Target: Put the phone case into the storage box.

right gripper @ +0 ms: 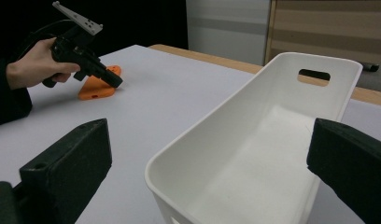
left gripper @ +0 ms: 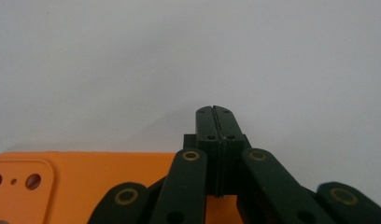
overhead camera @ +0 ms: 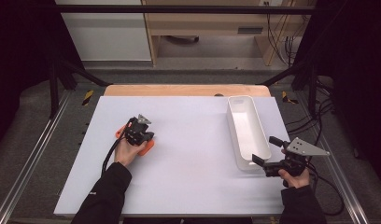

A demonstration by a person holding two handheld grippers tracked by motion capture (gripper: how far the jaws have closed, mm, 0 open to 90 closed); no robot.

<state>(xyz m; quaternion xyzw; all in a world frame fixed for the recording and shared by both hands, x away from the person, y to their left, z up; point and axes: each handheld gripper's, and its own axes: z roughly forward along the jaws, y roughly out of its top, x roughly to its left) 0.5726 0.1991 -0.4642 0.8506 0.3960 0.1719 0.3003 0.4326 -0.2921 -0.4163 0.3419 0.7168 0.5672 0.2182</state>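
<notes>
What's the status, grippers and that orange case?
Left gripper shut, over orange case. Right gripper open at white bin. Nothing between.

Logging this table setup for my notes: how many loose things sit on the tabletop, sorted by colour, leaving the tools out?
Orange: 1, the phone case beside the left hand-held gripper.
White: 1, the long bin near the right hand-held gripper.
Total: 2

White tabletop (overhead camera: 188,163) on wooden table, wood edge visible along far side. Orange phone case (overhead camera: 148,145) lies flat left of centre. Long white bin (overhead camera: 247,130) with handle cutout rests near right edge, lengthwise.
</notes>
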